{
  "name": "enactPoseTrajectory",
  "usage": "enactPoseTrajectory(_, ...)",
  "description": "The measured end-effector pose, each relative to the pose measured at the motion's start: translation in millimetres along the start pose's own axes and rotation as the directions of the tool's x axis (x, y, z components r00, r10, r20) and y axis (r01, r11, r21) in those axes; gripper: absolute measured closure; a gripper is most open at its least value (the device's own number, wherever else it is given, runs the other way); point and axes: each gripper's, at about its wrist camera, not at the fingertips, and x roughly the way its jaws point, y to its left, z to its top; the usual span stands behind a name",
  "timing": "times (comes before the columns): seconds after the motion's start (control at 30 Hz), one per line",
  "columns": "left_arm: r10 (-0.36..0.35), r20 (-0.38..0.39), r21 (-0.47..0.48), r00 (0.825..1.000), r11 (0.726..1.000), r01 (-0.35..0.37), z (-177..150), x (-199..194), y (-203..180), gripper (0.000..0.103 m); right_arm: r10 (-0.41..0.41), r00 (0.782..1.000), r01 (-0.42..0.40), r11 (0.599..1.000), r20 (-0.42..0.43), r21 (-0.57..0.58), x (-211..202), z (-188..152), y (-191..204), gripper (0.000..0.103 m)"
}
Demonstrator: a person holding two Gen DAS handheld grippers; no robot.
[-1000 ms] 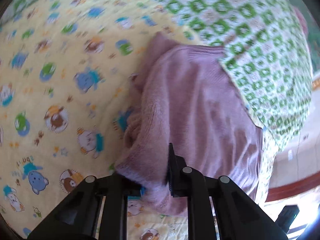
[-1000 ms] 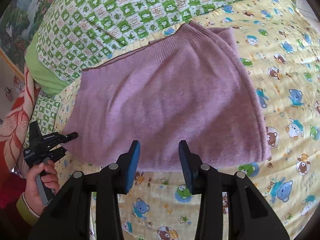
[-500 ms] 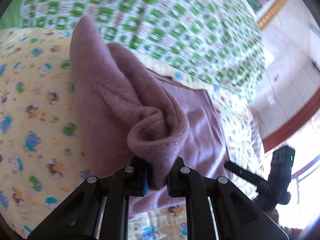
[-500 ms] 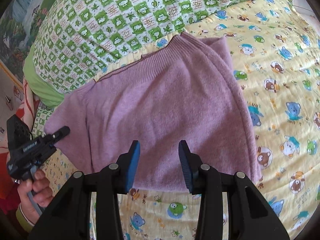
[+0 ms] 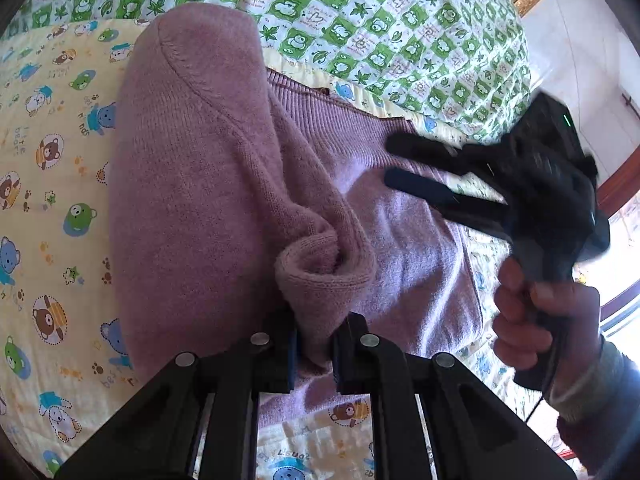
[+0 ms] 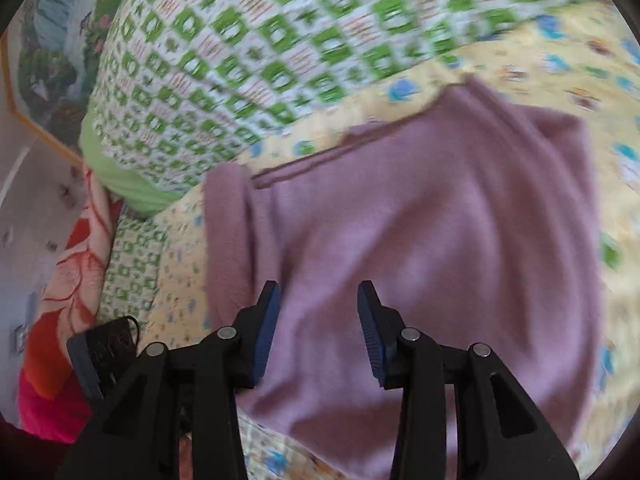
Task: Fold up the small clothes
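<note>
The mauve knitted sweater (image 5: 192, 184) lies on a pale yellow quilted bedsheet printed with cartoon bears and frogs (image 5: 48, 184), its ribbed hem toward a green-and-white checked quilt (image 5: 360, 20) that rises just behind it. One side of the sweater is lifted and doubled over the rest, forming a thick fold that runs from a rounded corner near the quilt down to a rolled cuff-like edge. That rolled edge is pinched between the black fingers of the left gripper (image 5: 314, 344), whose jaws are drawn narrow with the knit bunched between them.

In the right wrist view the same sweater (image 6: 440, 240) spreads flat over most of the sheet, with a folded strip along its left side; this view is blurred. The right gripper (image 6: 318, 320) hangs above the sweater's near part, its blue-padded jaws spread wide with nothing between them. The left wrist view shows that gripper (image 5: 432, 176) from the side, over the flat part of the sweater, with the person's right hand (image 5: 536, 320) wrapped around its handle.

Beside the bed's edge lies a red and orange floral fabric (image 6: 68, 280), next to a light wall.
</note>
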Motion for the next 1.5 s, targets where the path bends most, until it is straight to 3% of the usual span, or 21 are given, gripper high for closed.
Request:
enactPoseTrajectory(0.13,-0.008,0.000,-0.030,1.000,1.000,0.008,-0.5,0.3,4.1,0.092,0.080,0.993,-0.087,0.994,-0.092,-0.070,52.1,28.7,26.6,0.038)
enactPoseTrajectory(0.4,-0.009,0.002,-0.061,1.000,0.998,0.009,-2.7,-1.6,11.5,0.092,0.220,0.947,-0.231,0.973,-0.233,-0.023,139.2,58.0,47.6,0.037)
enactPoseTrajectory(0.47,-0.005,0.004,-0.058,1.000,0.998,0.005,-3.0,-2.9,11.1,0.092,0.234,0.946,-0.245,0.969,-0.223,-0.021,147.3,61.8,54.1,0.052)
enactPoseTrajectory(0.5,-0.009,0.007,-0.056,1.000,0.998,0.009,-2.3,-4.4,10.0,0.092,0.233,0.946,-0.244,0.970,-0.224,-0.020,149.0,63.7,55.8,0.074)
enactPoseTrajectory(0.53,-0.016,0.010,-0.054,1.000,0.998,0.017,-1.6,-6.2,8.6,0.092,0.223,0.948,-0.232,0.972,-0.227,-0.016,151.0,65.3,57.2,0.086)
enactPoseTrajectory(0.63,-0.046,0.016,-0.025,0.999,0.999,0.046,0.7,-12.3,-2.4,0.092,0.221,0.955,-0.229,0.973,-0.198,-0.020,137.4,68.4,60.5,0.087)
enactPoseTrajectory(0.83,-0.143,-0.024,0.079,0.989,0.986,0.144,-0.9,-4.1,-49.6,0.092,0.220,0.972,-0.226,0.971,-0.081,-0.081,54.9,74.4,56.3,0.088)
enactPoseTrajectory(1.0,-0.179,-0.108,0.151,0.978,0.969,0.194,-13.8,22.7,-82.0,0.092,0.093,0.996,-0.094,0.994,-0.016,-0.059,-1.2,70.4,4.3,0.088)
enactPoseTrajectory(1.2,-0.186,-0.189,0.181,0.964,0.958,0.221,-25.5,51.4,-96.9,0.092,-0.032,0.999,0.031,0.999,0.019,0.028,-28.6,49.9,-60.3,0.088)
enactPoseTrajectory(1.27,-0.189,-0.196,0.181,0.962,0.957,0.225,-23.5,53.3,-96.3,0.092,-0.041,0.999,0.039,0.998,0.028,0.053,-33.2,42.7,-73.5,0.088)
enactPoseTrajectory(1.5,-0.239,-0.175,0.206,0.955,0.940,0.273,6.1,51.7,-108.9,0.092,-0.003,0.994,0.003,1.000,0.108,0.000,-55.9,54.6,-61.4,0.088)
